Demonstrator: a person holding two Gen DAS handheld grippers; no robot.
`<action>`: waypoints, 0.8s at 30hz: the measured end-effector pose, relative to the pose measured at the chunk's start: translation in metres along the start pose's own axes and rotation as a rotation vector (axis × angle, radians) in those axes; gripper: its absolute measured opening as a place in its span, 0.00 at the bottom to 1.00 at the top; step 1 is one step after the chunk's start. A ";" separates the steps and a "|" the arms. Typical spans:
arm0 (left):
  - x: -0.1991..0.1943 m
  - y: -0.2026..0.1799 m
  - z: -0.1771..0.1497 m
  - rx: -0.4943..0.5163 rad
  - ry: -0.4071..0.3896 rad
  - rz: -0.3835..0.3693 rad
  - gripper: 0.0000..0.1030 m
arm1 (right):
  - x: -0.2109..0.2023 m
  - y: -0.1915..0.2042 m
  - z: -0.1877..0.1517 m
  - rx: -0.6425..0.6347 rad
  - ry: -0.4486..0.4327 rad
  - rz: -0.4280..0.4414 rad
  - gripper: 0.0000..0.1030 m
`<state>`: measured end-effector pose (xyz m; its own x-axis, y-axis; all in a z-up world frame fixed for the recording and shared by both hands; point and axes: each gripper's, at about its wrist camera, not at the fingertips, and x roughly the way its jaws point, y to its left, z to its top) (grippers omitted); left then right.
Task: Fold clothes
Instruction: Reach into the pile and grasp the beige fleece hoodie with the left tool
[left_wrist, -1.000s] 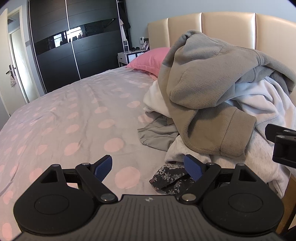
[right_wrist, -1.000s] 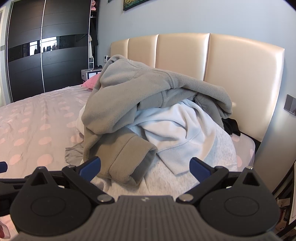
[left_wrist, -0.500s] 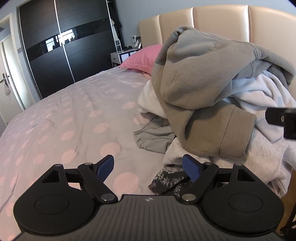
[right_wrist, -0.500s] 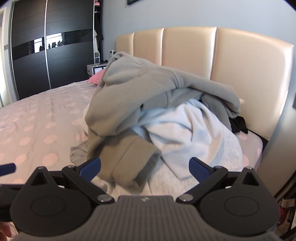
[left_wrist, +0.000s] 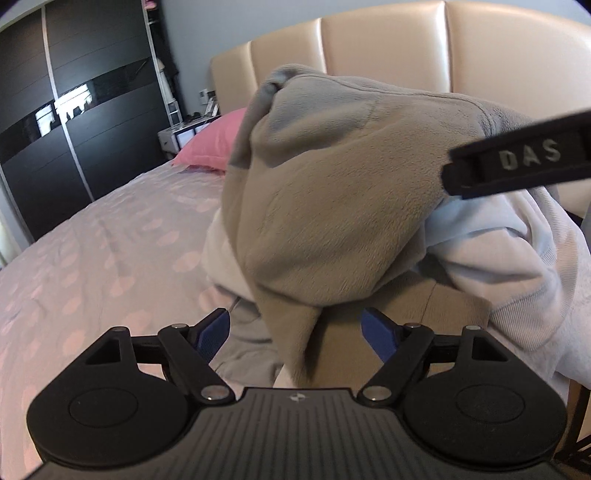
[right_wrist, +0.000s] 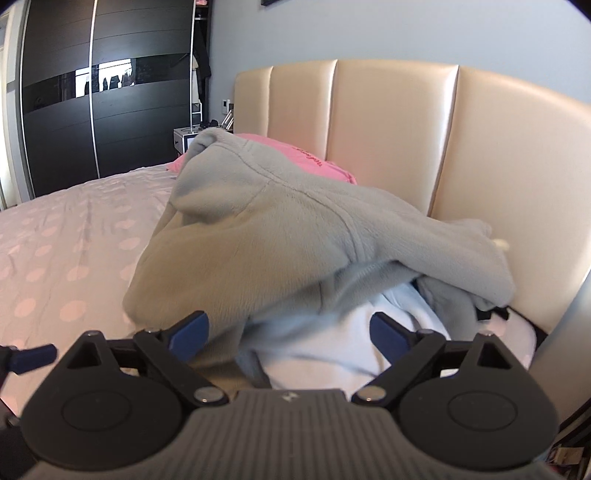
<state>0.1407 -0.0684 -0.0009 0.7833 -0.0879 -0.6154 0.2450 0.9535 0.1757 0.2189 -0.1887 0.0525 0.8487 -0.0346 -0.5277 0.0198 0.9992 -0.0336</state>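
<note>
Up close, left tongs (left_wrist: 295, 328) and right tongs (right_wrist: 290, 332) both spread wide, gripping nothing. Grey fleece hoodie (right_wrist: 295, 236) tops the clothes pile on the polka-dot bed (left_wrist: 110, 251), draped over a pale blue sweatshirt (right_wrist: 325, 347), near the cream headboard (right_wrist: 388, 129).

Grey fleece (left_wrist: 332, 192) atop heaped, seemingly unfolded clothes (right_wrist: 332, 332)

A fleece hoodie (right_wrist: 295, 236) tops the clothes pile at the bed's (right_wrist: 74, 236) headboard (right_wrist: 388, 122) end, over a sweatshirt (right_wrist: 325, 343); a pillow (left_wrist: 212, 147) lies behind it, the wardrobe (right_wrist: 103, 96) beyond.
</note>
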 end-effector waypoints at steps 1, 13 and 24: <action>0.006 -0.003 0.004 0.010 -0.001 -0.003 0.76 | 0.006 0.000 0.003 0.007 0.003 0.002 0.90; 0.054 -0.012 0.024 -0.024 0.022 -0.065 0.46 | 0.049 -0.004 0.020 0.036 0.040 0.043 0.65; 0.059 -0.005 0.034 -0.063 0.070 -0.098 0.00 | 0.051 0.008 0.024 -0.008 0.028 0.058 0.20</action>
<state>0.2046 -0.0883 -0.0122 0.7152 -0.1633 -0.6796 0.2805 0.9576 0.0652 0.2751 -0.1820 0.0454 0.8330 0.0226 -0.5528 -0.0329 0.9994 -0.0087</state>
